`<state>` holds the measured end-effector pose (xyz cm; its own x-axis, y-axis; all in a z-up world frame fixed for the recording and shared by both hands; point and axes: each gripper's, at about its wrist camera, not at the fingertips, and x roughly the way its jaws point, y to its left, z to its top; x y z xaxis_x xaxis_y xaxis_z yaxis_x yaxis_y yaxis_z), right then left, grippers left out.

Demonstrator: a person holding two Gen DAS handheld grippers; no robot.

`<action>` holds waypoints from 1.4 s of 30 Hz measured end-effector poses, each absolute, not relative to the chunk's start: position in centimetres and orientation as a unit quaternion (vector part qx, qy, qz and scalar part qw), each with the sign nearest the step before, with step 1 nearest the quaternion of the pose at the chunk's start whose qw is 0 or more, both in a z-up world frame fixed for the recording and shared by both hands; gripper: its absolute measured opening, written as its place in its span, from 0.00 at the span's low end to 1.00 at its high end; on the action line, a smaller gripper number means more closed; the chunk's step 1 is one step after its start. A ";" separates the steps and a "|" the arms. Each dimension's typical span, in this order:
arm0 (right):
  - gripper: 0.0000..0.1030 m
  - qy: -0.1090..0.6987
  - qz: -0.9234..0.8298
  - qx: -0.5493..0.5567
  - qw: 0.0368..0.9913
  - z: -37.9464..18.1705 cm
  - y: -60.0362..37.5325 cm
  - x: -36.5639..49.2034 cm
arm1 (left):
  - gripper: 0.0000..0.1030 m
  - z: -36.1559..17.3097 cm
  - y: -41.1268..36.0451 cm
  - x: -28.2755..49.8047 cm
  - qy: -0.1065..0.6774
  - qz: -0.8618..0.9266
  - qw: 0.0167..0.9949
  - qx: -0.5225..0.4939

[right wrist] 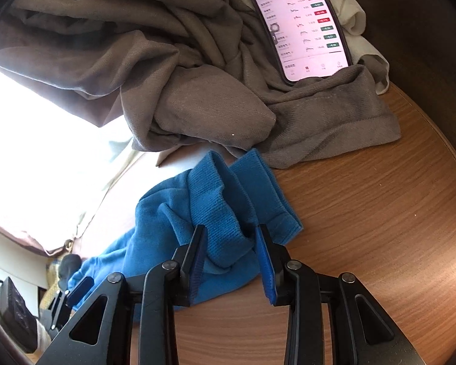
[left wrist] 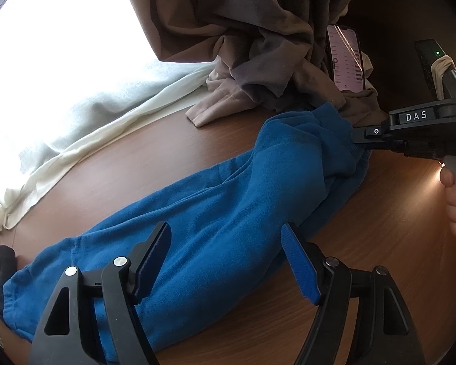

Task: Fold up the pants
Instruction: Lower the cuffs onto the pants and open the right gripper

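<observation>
This looks like a lived-in room at home. A round wood-grain desk (right wrist: 380,213) sits by a bright window at the left of the frame, with a pale sheer curtain (left wrist: 85,140) pooling on its edge and a heavier brown curtain (left wrist: 228,15) hanging above. A lit phone (right wrist: 298,27) leans on crumpled grey-brown clothing (right wrist: 197,103), and blue pants (left wrist: 228,194) sprawl across the wood.

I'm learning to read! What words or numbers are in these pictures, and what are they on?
"DAS": white letters on a black label on the black right gripper, seen from the left wrist camera.
Lit pink-white smartphone screen propped on the crumpled grey-brown cloth: rows of text and numbers with red and green tags, too small and blurred to read.
No text on the blue fleece pants or the brown wooden table.
</observation>
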<state>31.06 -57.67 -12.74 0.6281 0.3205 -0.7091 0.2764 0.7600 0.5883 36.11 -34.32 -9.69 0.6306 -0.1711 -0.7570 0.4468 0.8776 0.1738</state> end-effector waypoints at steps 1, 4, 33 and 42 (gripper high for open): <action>0.17 0.429 0.010 0.343 0.836 -12.7 -57.6 31.2 | 0.72 -9.7 -34.3 36.1 0.393 -0.174 0.886 0.176; 0.11 0.423 0.004 0.338 0.841 -12.3 -57.4 31.3 | 0.72 -9.6 -34.1 36.1 0.393 -0.171 0.887 0.173; 0.18 0.451 -0.079 0.192 0.868 -9.3 -57.2 31.0 | 0.72 -9.5 -33.9 36.2 0.386 -0.179 0.888 0.177; 0.33 0.399 -0.003 -0.014 0.917 -5.1 -51.4 31.5 | 0.69 -8.3 -31.5 38.2 0.329 -0.230 0.891 0.210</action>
